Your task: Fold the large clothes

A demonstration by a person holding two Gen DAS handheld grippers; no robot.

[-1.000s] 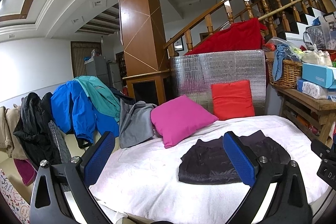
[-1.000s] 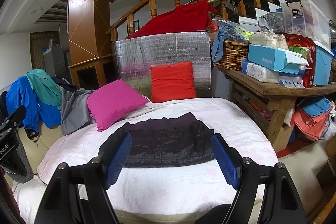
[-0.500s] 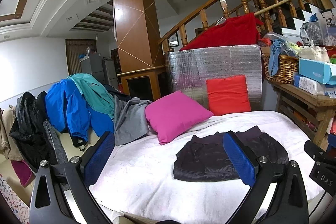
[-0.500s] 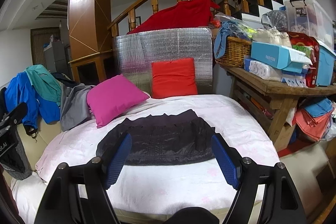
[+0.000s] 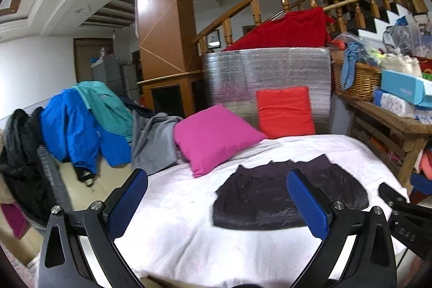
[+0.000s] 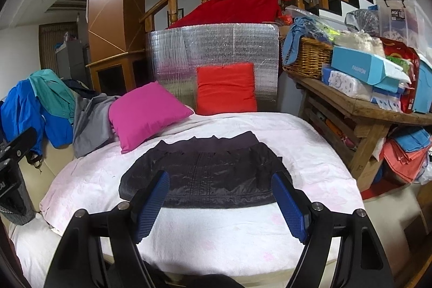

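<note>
A dark quilted garment (image 6: 205, 172) lies folded flat on the white-covered bed (image 6: 216, 231); in the left wrist view it lies right of centre (image 5: 259, 199). My left gripper (image 5: 216, 204) is open and empty, held above the bed's near edge, left of the garment. My right gripper (image 6: 220, 204) is open and empty, just short of the garment's near edge. Blue, teal and grey jackets (image 5: 89, 126) hang piled over the sofa at the left.
A pink cushion (image 5: 216, 136) and a red cushion (image 5: 284, 112) stand at the bed's far side against a silver foil panel (image 6: 213, 61). A wooden bench (image 6: 359, 109) with basket and boxes stands right. Stair railing behind.
Both grippers have tilted down and edged nearer the bed, so the garment sits larger and lower in view. Both stay open and empty. The garment has not moved.
</note>
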